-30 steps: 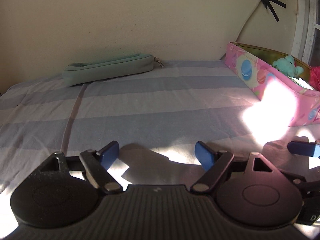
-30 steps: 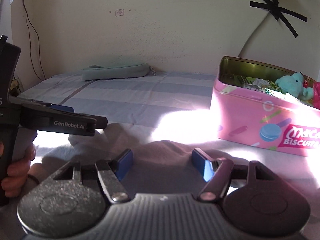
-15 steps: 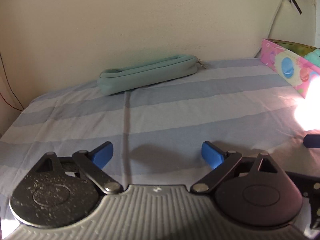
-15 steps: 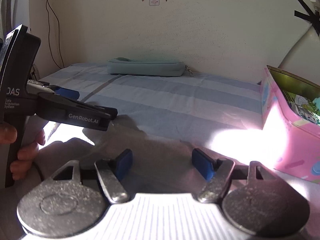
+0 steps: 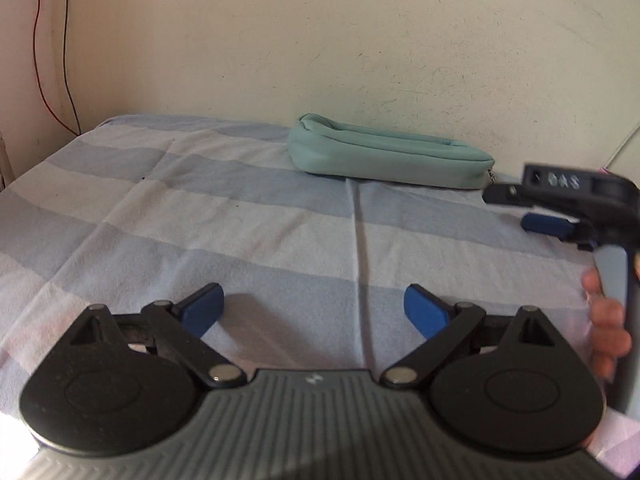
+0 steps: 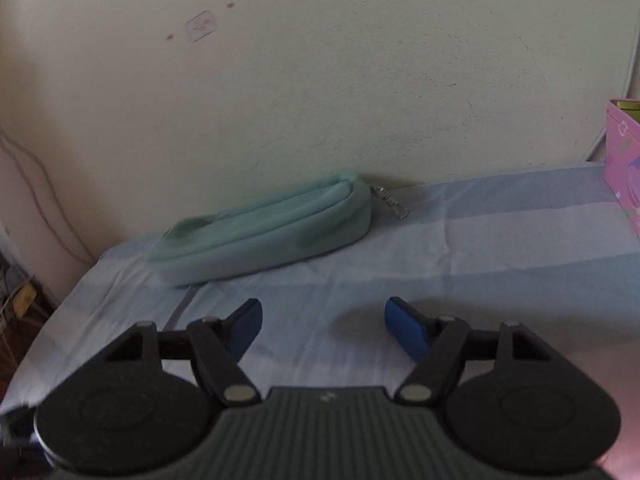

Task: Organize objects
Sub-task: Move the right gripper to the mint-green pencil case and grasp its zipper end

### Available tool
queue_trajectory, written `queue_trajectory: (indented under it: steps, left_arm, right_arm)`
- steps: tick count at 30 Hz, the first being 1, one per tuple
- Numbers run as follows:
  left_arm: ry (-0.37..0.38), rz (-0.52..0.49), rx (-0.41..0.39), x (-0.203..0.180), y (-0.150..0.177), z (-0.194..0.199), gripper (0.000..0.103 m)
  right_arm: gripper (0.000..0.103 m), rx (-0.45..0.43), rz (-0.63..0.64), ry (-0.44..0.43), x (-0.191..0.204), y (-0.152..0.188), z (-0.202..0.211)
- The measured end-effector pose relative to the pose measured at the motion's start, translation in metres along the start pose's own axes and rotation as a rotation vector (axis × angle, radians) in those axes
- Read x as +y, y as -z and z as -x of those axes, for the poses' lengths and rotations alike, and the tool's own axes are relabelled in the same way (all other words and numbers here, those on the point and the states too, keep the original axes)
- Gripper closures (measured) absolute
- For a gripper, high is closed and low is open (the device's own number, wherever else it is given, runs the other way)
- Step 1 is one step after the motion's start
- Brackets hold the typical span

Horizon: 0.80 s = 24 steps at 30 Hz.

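Note:
A long teal pencil pouch (image 5: 388, 158) lies against the wall at the far side of the striped bed; it also shows in the right wrist view (image 6: 264, 230) with a metal clasp (image 6: 394, 202) at its right end. My left gripper (image 5: 314, 310) is open and empty above the sheet, well short of the pouch. My right gripper (image 6: 323, 322) is open and empty, closer to the pouch, just in front of it. The right gripper's body (image 5: 580, 200) shows at the right edge of the left wrist view, held by a hand (image 5: 608, 320).
The pink biscuit tin (image 6: 624, 168) stands at the far right edge. The blue and white striped sheet (image 5: 200, 216) covers the bed. The cream wall (image 6: 360, 80) rises right behind the pouch. Cables (image 5: 52, 60) hang at the left corner.
Both grippers have swung left and forward toward the pouch. The pink tin has slid out of the left view and nearly out of the right view. Both jaws stay open.

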<state>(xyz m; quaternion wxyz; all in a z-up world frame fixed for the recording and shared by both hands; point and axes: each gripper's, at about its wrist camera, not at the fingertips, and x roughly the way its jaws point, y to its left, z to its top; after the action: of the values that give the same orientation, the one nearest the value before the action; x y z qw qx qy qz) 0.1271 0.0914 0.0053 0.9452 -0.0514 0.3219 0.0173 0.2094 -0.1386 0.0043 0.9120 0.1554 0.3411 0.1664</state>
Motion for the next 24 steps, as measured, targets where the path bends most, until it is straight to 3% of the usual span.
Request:
queue_trajectory:
  steps: [4,7,11,14,16,24]
  left_arm:
    - [0.018,-0.002,0.004,0.000,-0.001,-0.002,0.003]
    - [0.024,-0.002,0.005,-0.002,-0.001,-0.003,0.003]
    - [0.029,0.020,0.000,0.000,-0.002,-0.002,0.002]
    - [0.028,0.052,-0.007,0.004,-0.003,-0.002,0.002]
    - [0.024,0.073,-0.010,0.007,-0.005,-0.003,0.002]
    - [-0.025,0.214,-0.041,0.037,-0.012,0.000,0.002]
  right_arm:
    - [0.030,-0.041,-0.180,0.001,-0.015,-0.031,-0.046]
    - [0.029,-0.050,-0.193,0.025,-0.011,-0.044,-0.070]
    - [0.052,-0.023,-0.071,0.095,0.007,-0.053,-0.090]
    - [0.066,-0.026,-0.067,0.076,0.005,-0.049,-0.084]
    - [0.068,-0.032,-0.073,0.062,0.002,-0.044,-0.075]
    - [0.069,-0.036,-0.040,0.014,0.007,0.009,-0.006]
